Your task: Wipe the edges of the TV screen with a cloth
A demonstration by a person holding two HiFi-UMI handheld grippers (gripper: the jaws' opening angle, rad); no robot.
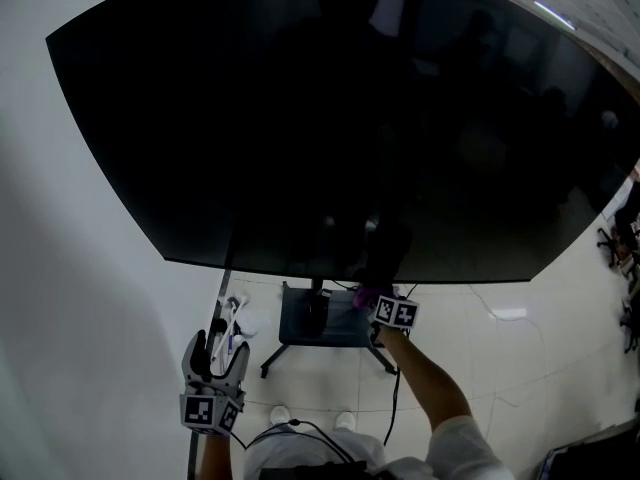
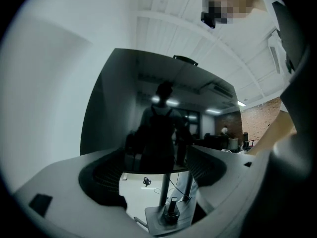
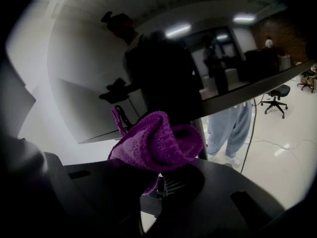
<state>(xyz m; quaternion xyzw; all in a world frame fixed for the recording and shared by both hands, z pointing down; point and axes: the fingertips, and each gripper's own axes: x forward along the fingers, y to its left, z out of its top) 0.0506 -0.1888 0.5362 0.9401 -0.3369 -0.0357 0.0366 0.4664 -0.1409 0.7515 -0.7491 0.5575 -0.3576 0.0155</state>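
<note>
Right claw [image 1: 374, 296] is pinching a purple cloth [image 1: 362, 295], with the jaws closed down on its lower fold. In the right gripper view the cloth [image 3: 156, 142] is bunching above the claw [image 3: 164, 182] as a loose pad, probably so that a soft face is meeting the glass ahead of any hard part. The cloth is sitting right at the lower edge of the TV screen [image 1: 350, 118], near the middle of that edge and just above the stand [image 1: 320, 318]. Contact with the frame: cannot tell. The arm is reaching up from below, which is suiting a pass along the bottom edge.

Left claw [image 1: 218, 348] is hanging low at the near left, well apart from the screen. Its jaws are standing wide apart with nothing between them. Through the gap in the left gripper view [image 2: 158, 175], only the stand base and the pale floor [image 1: 480, 348] are showing. Judging it idle and staying out of the wiping path.

The screen is dark and is mirroring the room. Judgement: work is sitting at the bottom edge, and how much of the border is done is not readable. Risk: the cloth is being held by one fold only, so drag along the frame could be pulling it loose.
</note>
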